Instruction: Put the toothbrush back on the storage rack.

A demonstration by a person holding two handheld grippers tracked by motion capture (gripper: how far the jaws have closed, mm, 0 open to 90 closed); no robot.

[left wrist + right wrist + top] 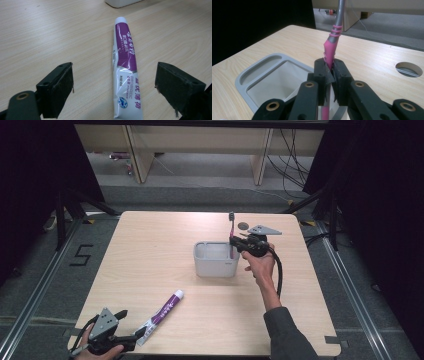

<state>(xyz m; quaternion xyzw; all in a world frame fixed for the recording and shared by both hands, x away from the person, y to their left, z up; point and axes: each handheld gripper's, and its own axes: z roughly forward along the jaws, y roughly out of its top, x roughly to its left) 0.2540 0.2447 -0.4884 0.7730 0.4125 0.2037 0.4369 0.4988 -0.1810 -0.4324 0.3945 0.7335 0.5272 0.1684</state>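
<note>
Standing a toothbrush (231, 227) in a grey holder (216, 260) is the work shown on a pale wooden table (150, 250), seen from above. Near the middle of the table sits the holder, a rounded rectangular tub with a narrow slot along one edge and a wide main well; from what can be seen, both look bare inside except where the brush enters at the right end. On the near left lies a purple and white toothpaste tube (161, 316), flat, cap pointing toward the holder and well apart from it. The right gripper (329, 71) is clamped tight on the pink handle of the toothbrush, holding it upright, head at the top, with the lower end dipping below the holder's rim. To finish well, the brush probably wants lowering straight down until its end rests on the bottom, then letting go gently so it leans against the wall rather than tipping out. The left gripper (113, 82) rests low at the near edge, its jaws spread wide on either side of the tube's crimped end, pads not touching it.
</note>
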